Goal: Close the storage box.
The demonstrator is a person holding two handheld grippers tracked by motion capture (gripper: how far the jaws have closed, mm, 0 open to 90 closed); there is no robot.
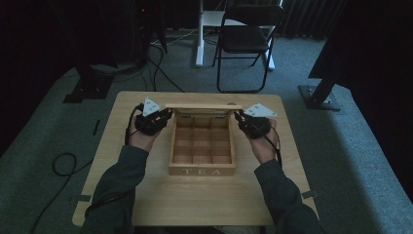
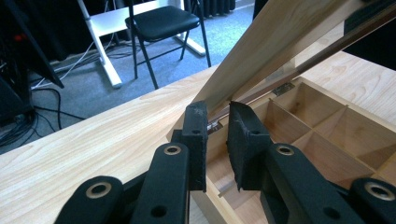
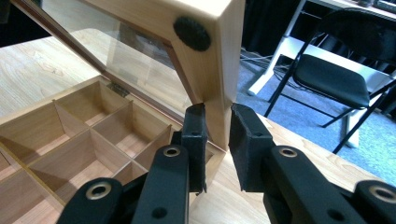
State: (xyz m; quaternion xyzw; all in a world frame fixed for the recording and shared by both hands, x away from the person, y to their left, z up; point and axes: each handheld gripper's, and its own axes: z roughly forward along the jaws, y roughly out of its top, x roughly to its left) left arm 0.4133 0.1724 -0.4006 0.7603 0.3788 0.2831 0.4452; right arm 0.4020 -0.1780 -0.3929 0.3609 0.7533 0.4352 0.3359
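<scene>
The tea box sits mid-table with its lid raised upright above the empty compartments, the left gripper and right gripper each clamped on a lid side edge, so opening looks nearly finished.

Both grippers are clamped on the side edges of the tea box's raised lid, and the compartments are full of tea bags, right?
Not quite. The compartments are empty, bare wood, as the high view shows. The rest holds: the left gripper and right gripper each pinch a side edge of the raised lid of the tea box.
</scene>
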